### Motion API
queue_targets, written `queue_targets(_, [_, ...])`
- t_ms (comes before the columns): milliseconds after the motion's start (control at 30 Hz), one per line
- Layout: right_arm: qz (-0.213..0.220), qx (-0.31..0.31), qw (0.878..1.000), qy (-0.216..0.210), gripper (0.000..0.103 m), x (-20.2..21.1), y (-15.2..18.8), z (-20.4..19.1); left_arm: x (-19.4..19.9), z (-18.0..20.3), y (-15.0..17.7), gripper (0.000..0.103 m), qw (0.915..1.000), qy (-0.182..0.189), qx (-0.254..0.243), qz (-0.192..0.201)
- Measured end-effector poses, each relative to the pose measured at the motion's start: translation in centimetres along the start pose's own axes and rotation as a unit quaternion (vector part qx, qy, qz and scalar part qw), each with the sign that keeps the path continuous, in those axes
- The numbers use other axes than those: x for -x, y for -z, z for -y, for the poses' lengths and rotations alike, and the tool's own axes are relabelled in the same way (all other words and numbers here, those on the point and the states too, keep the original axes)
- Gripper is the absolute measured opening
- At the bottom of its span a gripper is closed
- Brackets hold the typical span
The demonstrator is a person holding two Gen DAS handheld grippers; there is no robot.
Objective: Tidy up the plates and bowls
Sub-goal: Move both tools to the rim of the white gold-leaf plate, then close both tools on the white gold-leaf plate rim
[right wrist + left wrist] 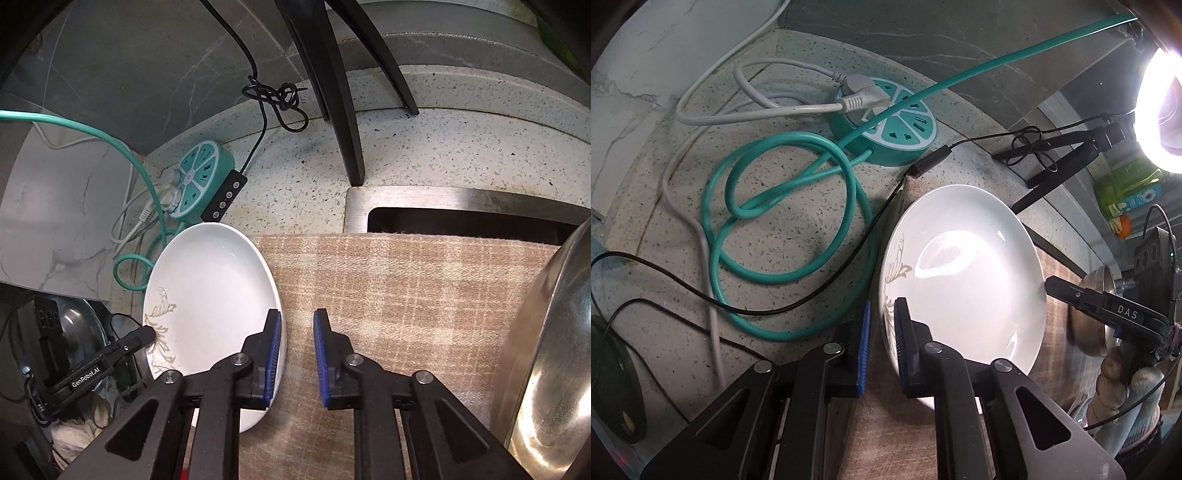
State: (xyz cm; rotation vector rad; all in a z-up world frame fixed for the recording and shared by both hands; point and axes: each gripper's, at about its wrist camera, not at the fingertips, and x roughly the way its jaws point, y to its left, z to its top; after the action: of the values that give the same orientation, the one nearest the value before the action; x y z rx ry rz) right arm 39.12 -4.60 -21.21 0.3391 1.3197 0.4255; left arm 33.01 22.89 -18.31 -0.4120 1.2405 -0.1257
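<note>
Blue-padded fingers (900,334) of the left tool (882,343) pinch the near-left rim of a white plate (964,266), the pair closed on its edge. That plate sits flat on a checked cloth (1060,295), its leaf motif toward this tool. A teal socket (886,122) and cable (783,206) lie beyond on the speckled surface (798,99).

From the right wrist, the right tool (297,354) stands nearly closed; whether its pads grip cannot be told. Its left finger (272,350) lies over the plate's (210,295) rim and the other over the cloth (406,288). The plate looks oval, long axis running away from the camera. A steel bowl (550,350) is well right.
</note>
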Motion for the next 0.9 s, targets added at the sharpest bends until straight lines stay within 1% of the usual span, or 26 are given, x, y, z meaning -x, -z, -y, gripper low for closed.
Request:
queue_targets(133, [-0.002, 0.003, 1.0, -0.001, 0.011, -0.2, 0.0, -0.3, -0.2, 0.1, 0.0, 0.006, 1.0, 0.001, -0.001, 0.0])
queue_targets(233, [-0.003, 0.001, 1.0, -0.007, 0.007, -0.2, 0.0, -0.3, -0.4, 0.3, 0.0, 0.005, 1.0, -0.002, -0.008, 0.002])
queue_targets(433, [-0.017, -0.006, 1.0, -0.012, 0.007, -1.2, -0.1, -0.4, -0.7, 0.5, -0.1, 0.005, 0.9999, -0.001, -0.01, 0.001])
queue_targets(500, [-0.014, -0.004, 1.0, -0.013, 0.004, -1.3, 0.0, -0.6, -0.8, 0.7, -0.2, 0.005, 0.9999, -0.004, -0.015, 0.002])
queue_targets(567, [-0.01, 0.008, 1.0, -0.003, 0.004, -1.2, 0.1, -1.0, -0.8, 0.6, -0.1, 0.005, 0.9999, -0.003, -0.014, 0.003])
queue_targets(700, [-0.014, -0.004, 1.0, -0.009, 0.004, -1.0, 0.1, -0.7, -0.7, 0.5, 0.0, 0.005, 0.9999, -0.001, -0.01, 0.005])
queue_targets(833, [-0.011, 0.009, 1.0, 0.002, 0.004, -0.9, 0.2, -1.0, -0.7, 0.5, -0.1, 0.005, 0.9999, -0.002, -0.008, 0.007])
queue_targets(900, [-0.012, -0.001, 1.0, -0.001, 0.004, -0.8, 0.2, -0.8, -0.6, 0.5, -0.1, 0.005, 1.0, 0.005, -0.002, 0.008])
